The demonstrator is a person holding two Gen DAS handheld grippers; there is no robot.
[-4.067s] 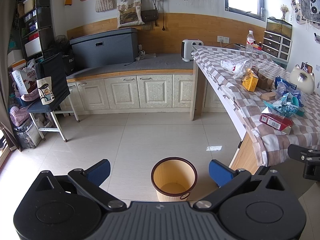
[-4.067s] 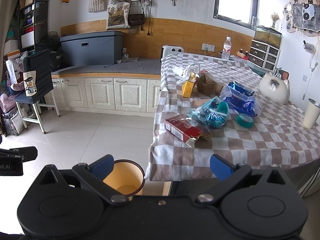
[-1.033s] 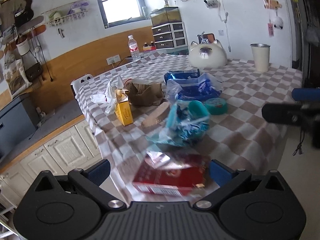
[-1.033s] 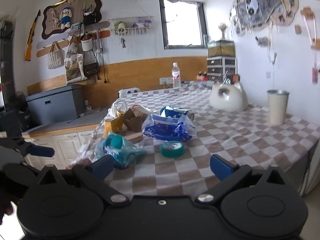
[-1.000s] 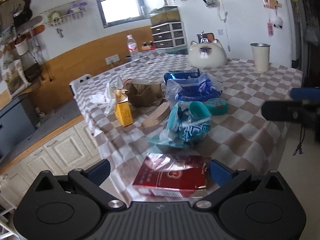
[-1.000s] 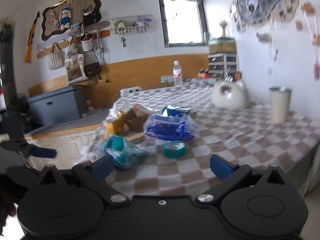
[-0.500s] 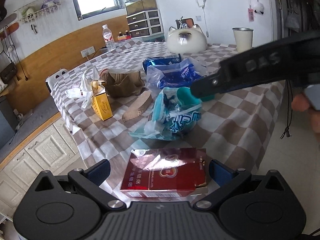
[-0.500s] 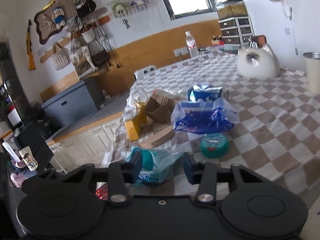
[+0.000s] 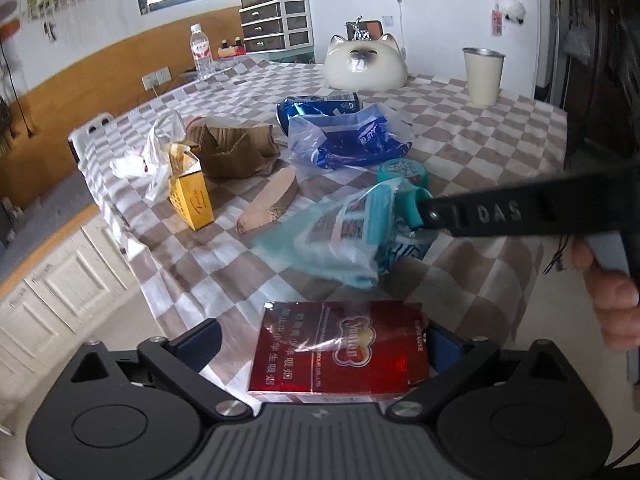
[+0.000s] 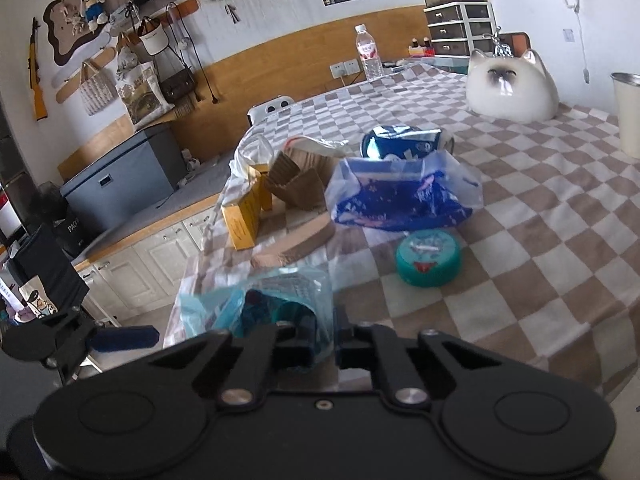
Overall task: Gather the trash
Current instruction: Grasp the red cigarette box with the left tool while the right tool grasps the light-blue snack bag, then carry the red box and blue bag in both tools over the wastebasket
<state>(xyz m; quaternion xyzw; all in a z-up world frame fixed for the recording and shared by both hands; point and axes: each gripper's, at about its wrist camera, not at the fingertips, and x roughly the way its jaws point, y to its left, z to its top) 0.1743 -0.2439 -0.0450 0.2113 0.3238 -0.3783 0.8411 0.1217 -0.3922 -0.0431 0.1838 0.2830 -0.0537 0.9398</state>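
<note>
A red carton (image 9: 340, 352) lies at the near edge of the checked tablecloth (image 9: 460, 128), between the fingers of my left gripper (image 9: 322, 344). Its jaws are closing; the left pad still stands clear of the carton. Just beyond it, a teal plastic bag (image 9: 352, 236) is bunched and lifted at one end. My right gripper (image 9: 420, 210) reaches in from the right and pinches that end. In the right wrist view the right gripper (image 10: 324, 340) is shut on the teal bag (image 10: 280, 296). The left gripper's blue pad (image 10: 120, 338) shows at far left.
Further back lie a blue plastic bag (image 9: 352, 140), a teal round tin (image 9: 402, 170), a yellow box (image 9: 192, 196), torn brown cardboard (image 9: 236, 148) and a wooden slab (image 9: 272, 200). A white cat figure (image 9: 364, 64) and a metal cup (image 9: 482, 76) stand at the back. White cabinets sit below, left.
The right gripper swung in over the table and shut on the teal bag, pulling it up. The left gripper moved in, so the red carton now sits between its fingers.
</note>
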